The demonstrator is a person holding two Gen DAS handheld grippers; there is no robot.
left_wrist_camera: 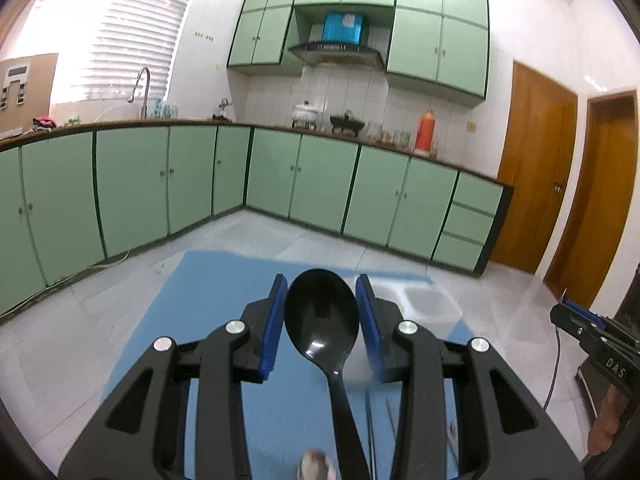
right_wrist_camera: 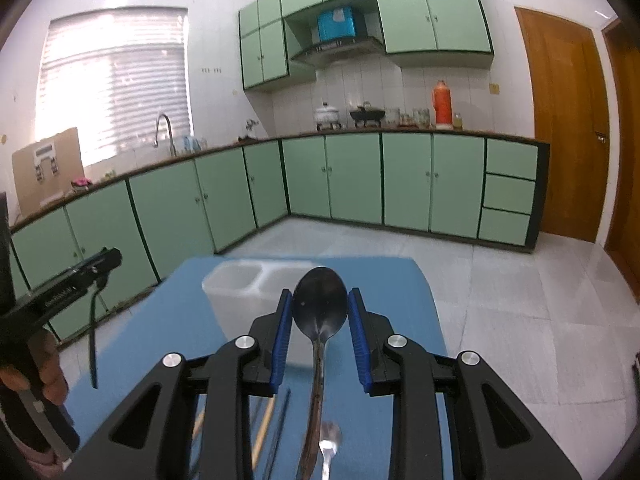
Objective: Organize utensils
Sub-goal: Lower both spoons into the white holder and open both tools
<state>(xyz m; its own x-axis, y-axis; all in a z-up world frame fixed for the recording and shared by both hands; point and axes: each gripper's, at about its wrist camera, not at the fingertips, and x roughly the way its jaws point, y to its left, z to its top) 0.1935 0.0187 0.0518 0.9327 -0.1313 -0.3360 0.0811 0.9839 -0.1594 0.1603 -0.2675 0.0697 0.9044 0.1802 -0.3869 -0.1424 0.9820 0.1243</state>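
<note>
My left gripper (left_wrist_camera: 322,284) is shut on the bowl of a black plastic spoon (left_wrist_camera: 320,324), whose handle runs down toward the camera above the blue table (left_wrist_camera: 192,320). In the right wrist view my right gripper (right_wrist_camera: 320,296) is shut on the bowl of a dark metal spoon (right_wrist_camera: 320,312), handle hanging back below the jaws. A translucent white two-compartment container (right_wrist_camera: 248,284) stands at the table's far end, ahead and left of the right gripper; in the left wrist view the container (left_wrist_camera: 430,304) shows right of the left gripper. Both spoons are held off the table.
Below the right gripper, chopsticks (right_wrist_camera: 266,428) and a small silver spoon (right_wrist_camera: 329,448) lie on the blue top. A person's hand (right_wrist_camera: 44,380) holds the other gripper at the left edge. Green kitchen cabinets (right_wrist_camera: 352,176) and a pale tiled floor (right_wrist_camera: 520,280) lie beyond the table.
</note>
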